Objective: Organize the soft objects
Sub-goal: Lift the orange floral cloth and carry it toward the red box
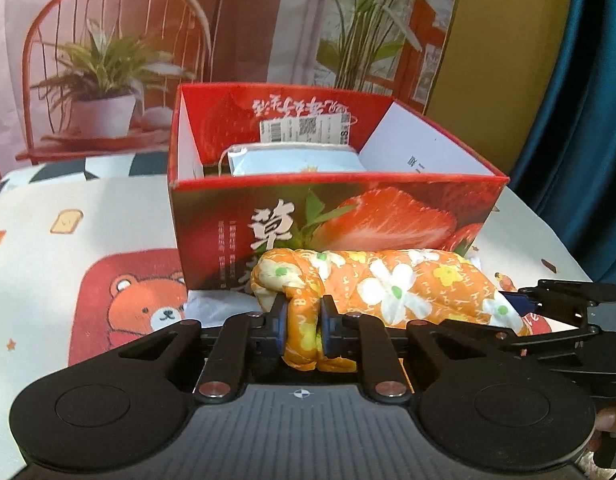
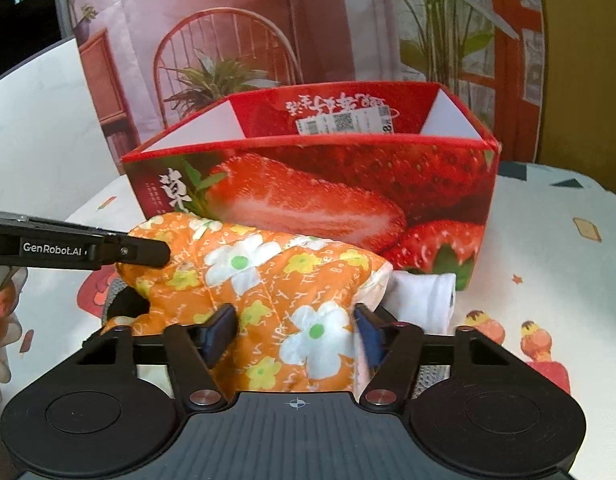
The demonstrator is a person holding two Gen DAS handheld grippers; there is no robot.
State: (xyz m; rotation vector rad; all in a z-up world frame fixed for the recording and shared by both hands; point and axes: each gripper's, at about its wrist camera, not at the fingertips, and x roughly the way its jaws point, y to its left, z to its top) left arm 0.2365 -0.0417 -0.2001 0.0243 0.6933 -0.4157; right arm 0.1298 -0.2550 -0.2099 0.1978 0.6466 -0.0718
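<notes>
An orange cloth with white and yellow flowers (image 1: 392, 284) is rolled into a bundle in front of a red strawberry box (image 1: 340, 220). My left gripper (image 1: 303, 324) is shut on the bundle's left end. My right gripper (image 2: 295, 334) is shut on the cloth (image 2: 267, 280) at its right end; it also shows at the right edge of the left wrist view (image 1: 568, 300). The left gripper shows from the side in the right wrist view (image 2: 107, 250). A light blue soft item (image 1: 295, 162) lies inside the box. The box also shows in the right wrist view (image 2: 348, 188).
A white cloth (image 2: 424, 300) lies on the table to the right of the bundle, against the box. The tablecloth (image 1: 87, 240) has bear and food prints. A printed backdrop with a chair and plants (image 1: 107, 60) stands behind the box.
</notes>
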